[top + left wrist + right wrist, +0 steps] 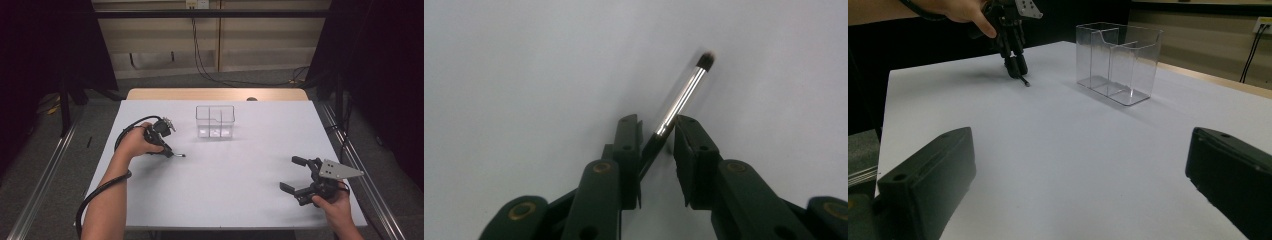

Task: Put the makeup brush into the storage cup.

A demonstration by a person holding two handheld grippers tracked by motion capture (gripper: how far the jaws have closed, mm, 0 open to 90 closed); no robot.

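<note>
Left gripper pinching a little makeup brush on the white worktop

Left gripper [658, 131] is clamping its matte black jaws on the thin brush [680, 98] at its dark handle, with the shiny chrome ferrule and dark fuzzy tip poking up and right in that frame; in the high view it's sitting left of center. Right gripper [296, 174] is resting at the lower right, its blocky jaws spread wide with nothing in them. The clear, boxy plastic organizer [215, 121] is standing at upper center on the smooth worktop [240, 175].
</note>
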